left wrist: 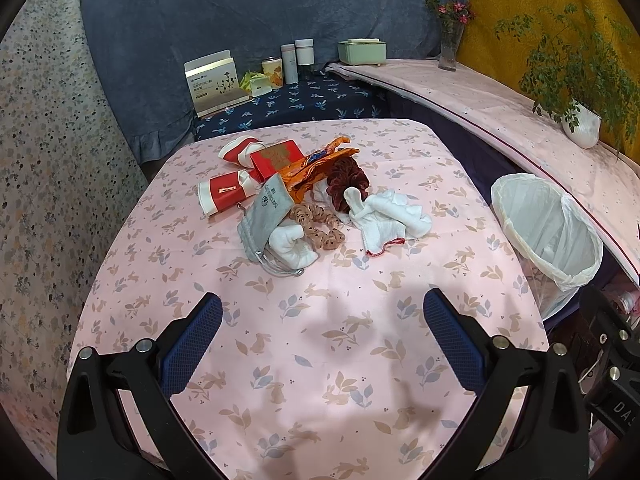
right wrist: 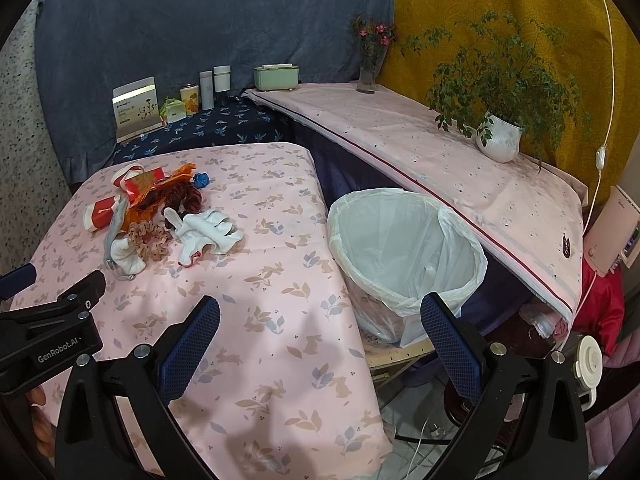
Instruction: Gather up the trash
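A heap of litter lies at the far middle of the pink rabbit-print table: red and white packets, a red box, an orange wrapper, a grey pouch, a maroon scrunchie, a tan scrunchie and white gloves. A lined waste bin stands off the table's right edge. My left gripper hangs open over the near table. My right gripper is open over the table's right edge, beside the bin.
Behind the table a dark blue shelf carries a card box, jars and bottles. A pink-covered ledge on the right bears a green box, a flower vase and a potted plant. Cables and clutter lie on the floor at right.
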The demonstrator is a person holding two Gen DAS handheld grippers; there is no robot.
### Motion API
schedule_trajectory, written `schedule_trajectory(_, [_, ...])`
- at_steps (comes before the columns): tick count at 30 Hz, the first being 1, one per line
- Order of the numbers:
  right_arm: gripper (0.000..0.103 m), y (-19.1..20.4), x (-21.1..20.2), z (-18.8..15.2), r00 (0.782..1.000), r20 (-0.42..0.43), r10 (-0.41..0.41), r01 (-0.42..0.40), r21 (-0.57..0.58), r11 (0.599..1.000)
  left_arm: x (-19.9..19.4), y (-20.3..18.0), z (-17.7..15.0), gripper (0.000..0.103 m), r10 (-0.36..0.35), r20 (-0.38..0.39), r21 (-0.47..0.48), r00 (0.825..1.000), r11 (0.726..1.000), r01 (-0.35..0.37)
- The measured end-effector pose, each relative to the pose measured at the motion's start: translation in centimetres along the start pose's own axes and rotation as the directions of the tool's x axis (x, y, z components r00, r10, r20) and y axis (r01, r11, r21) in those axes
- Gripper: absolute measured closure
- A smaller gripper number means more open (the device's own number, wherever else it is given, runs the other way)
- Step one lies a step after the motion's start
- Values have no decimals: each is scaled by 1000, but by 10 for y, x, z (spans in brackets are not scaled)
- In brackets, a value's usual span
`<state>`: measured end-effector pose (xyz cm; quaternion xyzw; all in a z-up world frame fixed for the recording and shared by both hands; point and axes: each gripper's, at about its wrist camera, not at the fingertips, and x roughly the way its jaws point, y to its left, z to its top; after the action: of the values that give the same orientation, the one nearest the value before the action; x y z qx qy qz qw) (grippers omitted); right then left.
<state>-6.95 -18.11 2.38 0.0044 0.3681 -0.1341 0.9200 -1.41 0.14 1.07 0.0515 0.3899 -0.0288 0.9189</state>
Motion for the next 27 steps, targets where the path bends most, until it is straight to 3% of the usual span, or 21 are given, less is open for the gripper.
schedule_trajectory(27, [7, -3, 0, 3, 1000, 30, -10, 9, 22, 1000, -4, 1, 7, 7, -4, 18, 2, 1000, 1000, 4])
